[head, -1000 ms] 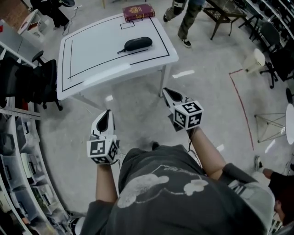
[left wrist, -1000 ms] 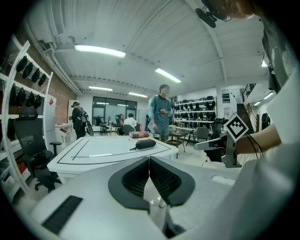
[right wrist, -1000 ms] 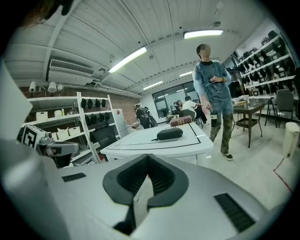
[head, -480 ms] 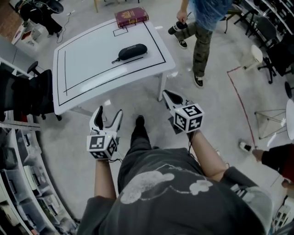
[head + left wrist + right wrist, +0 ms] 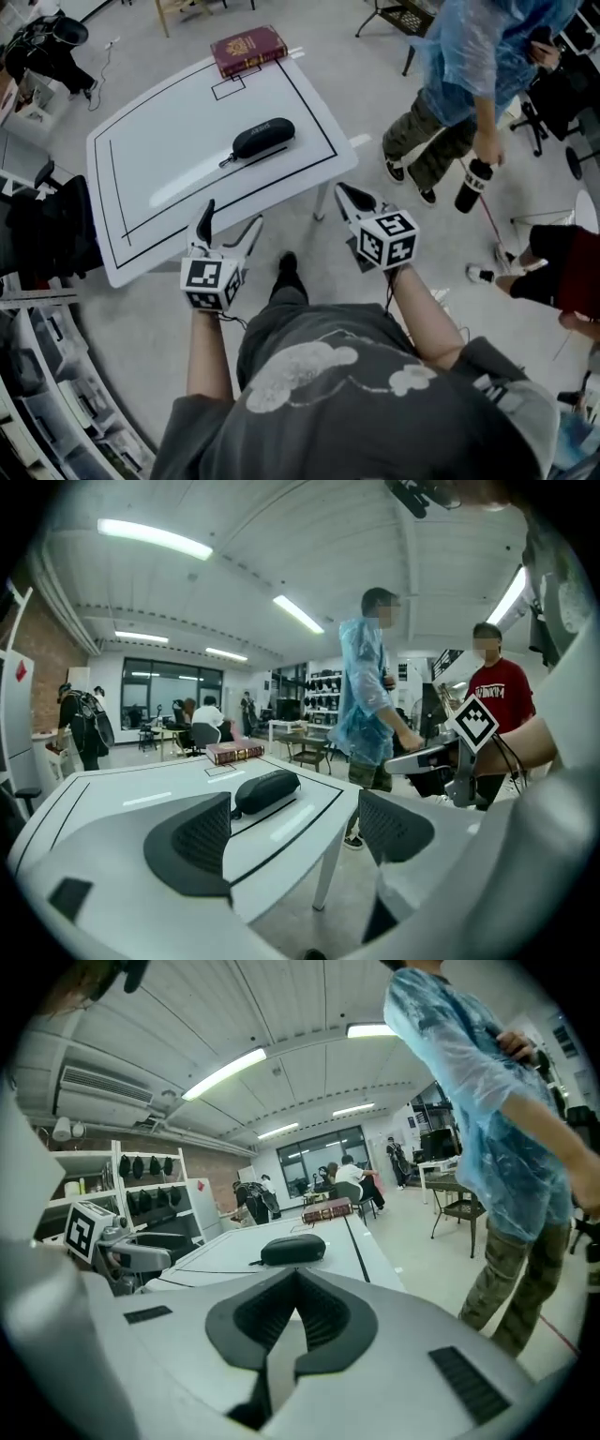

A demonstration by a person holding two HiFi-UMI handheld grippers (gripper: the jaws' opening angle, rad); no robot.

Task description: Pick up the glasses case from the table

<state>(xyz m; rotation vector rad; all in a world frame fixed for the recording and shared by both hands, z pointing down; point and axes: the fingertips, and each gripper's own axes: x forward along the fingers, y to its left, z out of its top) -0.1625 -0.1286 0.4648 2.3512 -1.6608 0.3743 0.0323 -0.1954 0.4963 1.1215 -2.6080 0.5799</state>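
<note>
The black glasses case (image 5: 263, 138) lies on the white table (image 5: 169, 159), inside a black outlined rectangle, with its zipper strap trailing to the left. My left gripper (image 5: 232, 217) hovers over the table's near edge, well short of the case. Its jaws are opening wide and nothing is between them. In the left gripper view the case (image 5: 267, 790) shows beyond the spread jaws of the left gripper (image 5: 295, 822). My right gripper (image 5: 343, 191) is shut and empty, off the table's near right corner. The right gripper view has the case (image 5: 292, 1250) ahead of the right gripper (image 5: 295, 1283).
A dark red book (image 5: 248, 50) lies at the table's far edge. A person in a blue raincoat (image 5: 469, 84) stands right of the table holding a black bottle (image 5: 472, 183). Another person in red (image 5: 553, 272) is at the far right. A black chair (image 5: 47, 225) stands left.
My left jaws went from shut to wide open. Both grippers came closer to the table, the left now over its edge. The person in blue walked nearer on the right.
</note>
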